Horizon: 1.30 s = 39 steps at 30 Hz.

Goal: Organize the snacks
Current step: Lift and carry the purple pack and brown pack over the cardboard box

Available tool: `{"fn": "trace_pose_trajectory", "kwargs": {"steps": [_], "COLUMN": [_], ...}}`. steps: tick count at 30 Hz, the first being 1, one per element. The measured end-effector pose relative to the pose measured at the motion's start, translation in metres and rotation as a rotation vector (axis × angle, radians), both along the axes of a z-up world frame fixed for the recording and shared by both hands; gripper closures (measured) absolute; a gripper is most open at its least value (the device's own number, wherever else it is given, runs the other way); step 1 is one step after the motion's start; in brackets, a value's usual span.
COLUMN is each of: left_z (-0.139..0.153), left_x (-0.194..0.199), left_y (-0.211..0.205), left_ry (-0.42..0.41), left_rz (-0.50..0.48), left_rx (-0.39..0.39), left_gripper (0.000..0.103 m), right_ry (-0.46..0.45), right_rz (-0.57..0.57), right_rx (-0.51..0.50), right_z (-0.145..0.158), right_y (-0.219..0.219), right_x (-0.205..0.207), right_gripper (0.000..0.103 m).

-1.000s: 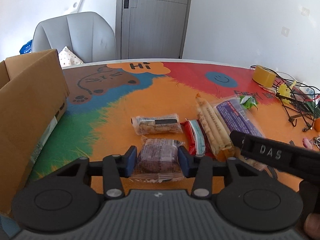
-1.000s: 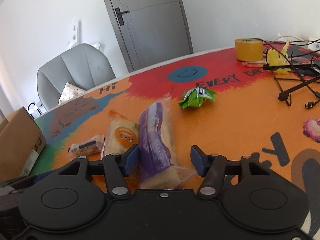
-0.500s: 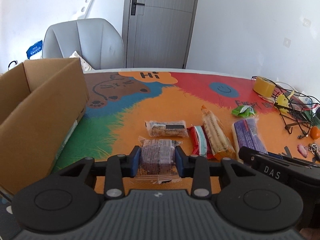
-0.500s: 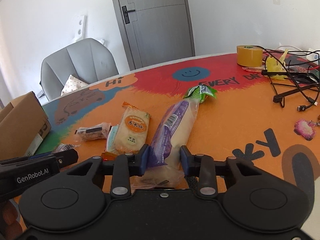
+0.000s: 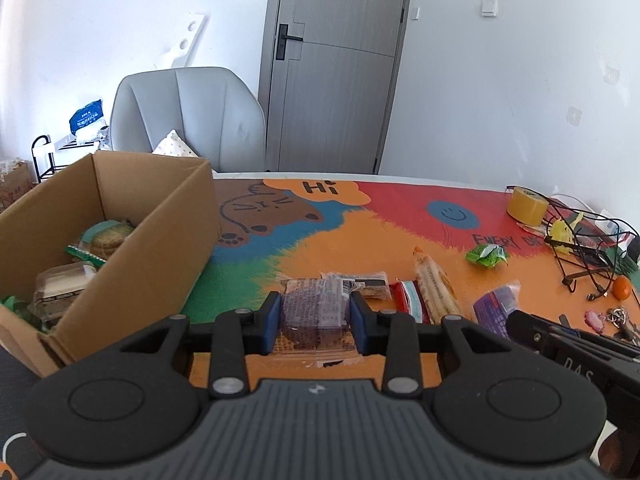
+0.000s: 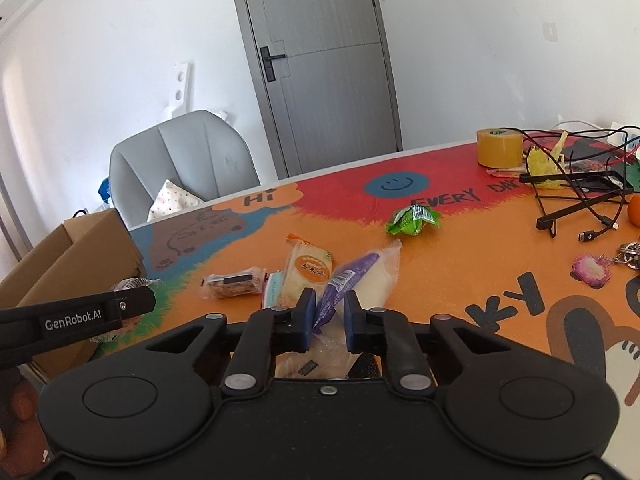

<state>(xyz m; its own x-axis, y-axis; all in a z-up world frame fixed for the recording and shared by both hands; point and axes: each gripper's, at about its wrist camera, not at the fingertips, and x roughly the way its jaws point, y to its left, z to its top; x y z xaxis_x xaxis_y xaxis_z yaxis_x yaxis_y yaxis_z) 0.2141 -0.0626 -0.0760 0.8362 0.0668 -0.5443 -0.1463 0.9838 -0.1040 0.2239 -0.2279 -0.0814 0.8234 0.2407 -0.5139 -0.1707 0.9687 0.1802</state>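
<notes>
My left gripper (image 5: 316,322) is shut on a clear-wrapped brown cake (image 5: 314,304), held a little above the colourful table mat (image 5: 360,240). The right gripper (image 6: 327,320) has its jaws closing on a purple-and-white bread packet (image 6: 372,276), whose near end is squeezed between the pads. An open cardboard box (image 5: 160,248) with several snacks inside stands at the left, also visible as the box (image 6: 80,256) in the right wrist view. On the mat lie a clear-wrapped bar (image 6: 236,286), an orange cracker packet (image 6: 308,272), a red-white packet (image 5: 408,304) and a green packet (image 6: 412,220).
At the far right of the table are a tape roll (image 6: 499,148), tangled cables and a black stand (image 6: 576,208), a pink keychain (image 6: 592,270) and an orange fruit (image 5: 622,286). A grey chair (image 5: 188,116) stands behind the table.
Both grippers have risen and drawn back with their packets. The right jaws narrowed from wide apart onto the purple packet. The left view now looks into the box.
</notes>
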Motion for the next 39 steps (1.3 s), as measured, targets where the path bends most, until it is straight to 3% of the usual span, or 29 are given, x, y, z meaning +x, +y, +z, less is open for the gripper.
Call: {"fn": "trace_pose_trajectory", "kwargs": {"steps": [5, 20, 39], "left_z": [0.007, 0.033, 0.068], "left_x": [-0.009, -0.029, -0.044], "left_y": [0.004, 0.023, 0.091], "left_ry": [-0.02, -0.092, -0.167], "left_rz": [0.015, 0.061, 0.196], "left_rx": [0.002, -0.004, 0.009], "left_gripper": [0.068, 0.068, 0.068], "right_ry": [-0.032, -0.099, -0.187], "right_rz": [0.003, 0.028, 0.202], "right_rx": [0.028, 0.116, 0.118], "right_z": [0.008, 0.028, 0.066], "right_y": [-0.004, -0.007, 0.074], "right_x": [-0.012, -0.027, -0.015], "right_gripper": [0.095, 0.098, 0.101]}}
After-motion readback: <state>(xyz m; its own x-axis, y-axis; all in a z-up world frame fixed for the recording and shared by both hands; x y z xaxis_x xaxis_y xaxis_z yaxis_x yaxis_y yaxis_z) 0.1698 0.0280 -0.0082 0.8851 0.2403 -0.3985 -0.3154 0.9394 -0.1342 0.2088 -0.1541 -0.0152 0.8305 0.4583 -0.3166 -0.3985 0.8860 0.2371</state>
